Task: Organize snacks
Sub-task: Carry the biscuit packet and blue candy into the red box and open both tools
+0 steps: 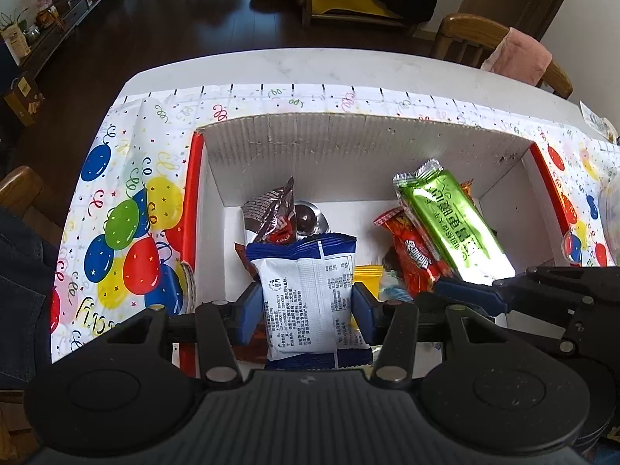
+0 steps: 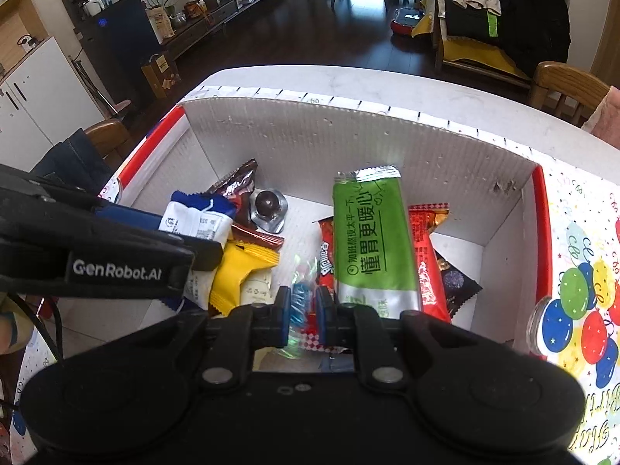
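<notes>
The left gripper (image 1: 306,302) squeezes a white-and-blue snack packet (image 1: 306,294), its long side pointing up the frame. The right gripper (image 2: 303,312), beside black tongs reading "GenRobot.AI", pinches a blue candy wrapper (image 2: 298,302).

Left gripper (image 1: 306,304) clamped partway; right gripper (image 2: 303,312) nearly shut.
</notes>
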`<action>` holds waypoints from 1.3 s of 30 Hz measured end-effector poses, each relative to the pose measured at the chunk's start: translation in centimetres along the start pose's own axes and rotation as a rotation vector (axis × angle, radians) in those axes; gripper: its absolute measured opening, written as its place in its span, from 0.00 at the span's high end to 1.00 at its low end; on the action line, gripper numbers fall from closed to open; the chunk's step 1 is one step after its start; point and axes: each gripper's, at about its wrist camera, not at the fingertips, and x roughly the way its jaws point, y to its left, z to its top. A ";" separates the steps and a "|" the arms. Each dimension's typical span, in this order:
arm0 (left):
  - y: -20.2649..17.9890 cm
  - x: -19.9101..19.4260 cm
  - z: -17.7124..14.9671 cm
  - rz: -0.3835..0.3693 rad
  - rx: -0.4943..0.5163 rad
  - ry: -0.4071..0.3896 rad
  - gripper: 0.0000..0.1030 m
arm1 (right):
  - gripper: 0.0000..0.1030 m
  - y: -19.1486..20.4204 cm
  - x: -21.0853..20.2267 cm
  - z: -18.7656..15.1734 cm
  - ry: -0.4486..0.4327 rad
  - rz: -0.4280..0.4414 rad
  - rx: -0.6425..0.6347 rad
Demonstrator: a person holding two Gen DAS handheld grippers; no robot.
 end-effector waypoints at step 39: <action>-0.7 -13.2 -8.2 -0.093 0.073 -0.319 0.29 | 0.70 0.8 -12.1 -4.8 -0.209 -0.002 0.051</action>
